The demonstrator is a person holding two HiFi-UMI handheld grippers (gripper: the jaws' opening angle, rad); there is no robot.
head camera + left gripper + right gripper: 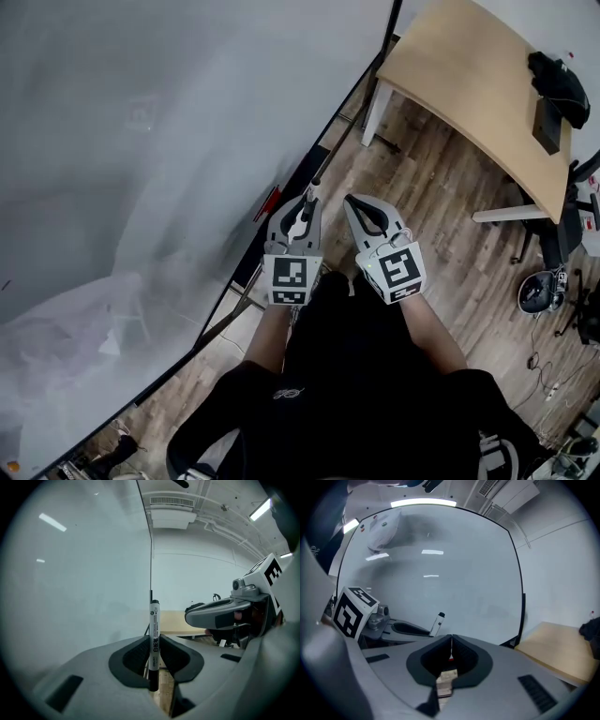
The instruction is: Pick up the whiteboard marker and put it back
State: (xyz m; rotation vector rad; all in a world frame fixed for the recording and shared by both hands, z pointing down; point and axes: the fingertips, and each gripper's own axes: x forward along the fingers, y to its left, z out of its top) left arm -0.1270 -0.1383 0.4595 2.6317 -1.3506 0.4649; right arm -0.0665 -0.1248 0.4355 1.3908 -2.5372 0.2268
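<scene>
While both point forward | left hand-held gripper [153, 641] grips whiteboard marker [154, 627] | right hand-held gripper [451, 640] clenched

Your marker [153, 637] bore the only readable print: three black Chinese characters, 白板笔, running down its white barrel. A line of finer print ran above them, too small for you to read. The left cube [289, 278] and right cube [400, 271] showed black-and-white square code patterns, with no letters or numbers.
</scene>
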